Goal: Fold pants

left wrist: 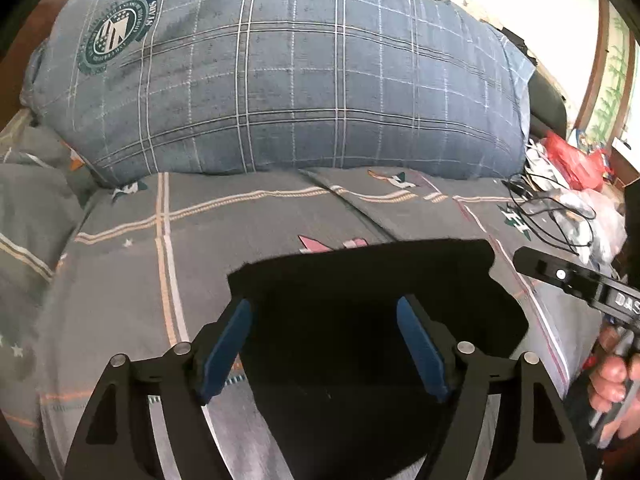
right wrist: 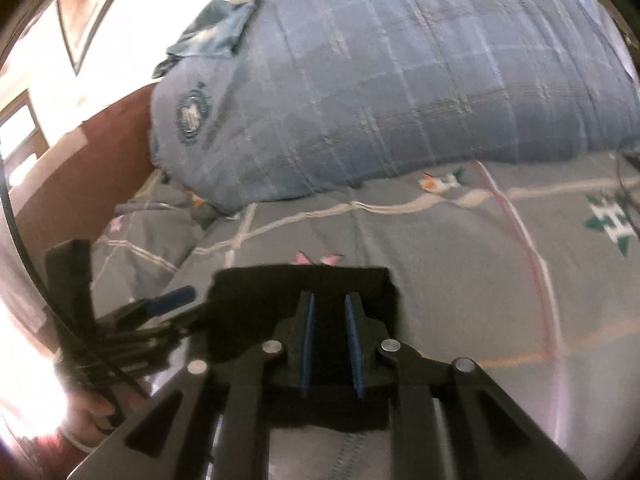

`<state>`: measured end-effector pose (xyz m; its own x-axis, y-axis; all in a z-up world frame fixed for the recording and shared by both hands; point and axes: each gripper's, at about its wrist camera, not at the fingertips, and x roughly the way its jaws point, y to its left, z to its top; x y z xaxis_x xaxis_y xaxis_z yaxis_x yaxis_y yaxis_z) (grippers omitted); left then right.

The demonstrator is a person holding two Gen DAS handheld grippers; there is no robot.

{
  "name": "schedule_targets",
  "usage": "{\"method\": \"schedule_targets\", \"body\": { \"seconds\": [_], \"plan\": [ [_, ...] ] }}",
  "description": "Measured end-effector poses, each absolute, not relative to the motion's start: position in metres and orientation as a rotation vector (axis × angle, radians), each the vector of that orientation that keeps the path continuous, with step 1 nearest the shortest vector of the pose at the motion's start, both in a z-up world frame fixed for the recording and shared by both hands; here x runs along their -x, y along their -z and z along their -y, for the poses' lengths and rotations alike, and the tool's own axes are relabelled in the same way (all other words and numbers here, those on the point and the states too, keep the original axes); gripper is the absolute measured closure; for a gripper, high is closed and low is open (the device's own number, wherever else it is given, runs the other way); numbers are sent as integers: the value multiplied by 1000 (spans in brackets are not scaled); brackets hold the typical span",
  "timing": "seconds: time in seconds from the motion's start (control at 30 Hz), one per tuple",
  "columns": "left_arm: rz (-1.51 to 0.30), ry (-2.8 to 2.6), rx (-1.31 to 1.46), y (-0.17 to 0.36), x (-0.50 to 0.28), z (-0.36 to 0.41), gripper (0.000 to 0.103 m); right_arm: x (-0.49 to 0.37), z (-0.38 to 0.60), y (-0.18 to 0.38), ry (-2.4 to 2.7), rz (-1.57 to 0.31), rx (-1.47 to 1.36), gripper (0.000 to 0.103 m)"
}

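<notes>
The black pants lie folded flat on the grey bed sheet, in front of a big blue checked pillow. The left gripper is wide open above them, holding nothing. The right gripper is nearly closed; I cannot tell if it pinches the cloth.

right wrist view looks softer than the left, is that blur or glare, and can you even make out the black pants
Right wrist view: blurred, smearing the plaid pillow and left gripper, with blown-out glare along the left edge. Left wrist view: sharp, though the window at top right is overexposed. In both, the pants read as a flat black shape with no visible folds, and the fisheye bows the bedsheet.
</notes>
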<state>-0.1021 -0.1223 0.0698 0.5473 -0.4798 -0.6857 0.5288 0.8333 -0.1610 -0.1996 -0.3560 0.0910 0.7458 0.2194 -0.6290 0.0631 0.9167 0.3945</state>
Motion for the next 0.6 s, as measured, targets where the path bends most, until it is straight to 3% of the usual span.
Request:
{"method": "schedule_targets", "body": {
  "seconds": [0.23, 0.6],
  "plan": [
    [-825, 555, -81, -56, 89, 133, 27, 165, 344, -65, -74, -783, -397, 86],
    [-841, 526, -66, -42, 72, 146, 19, 150, 357, -37, -88, -824, -467, 89]
  ]
}}
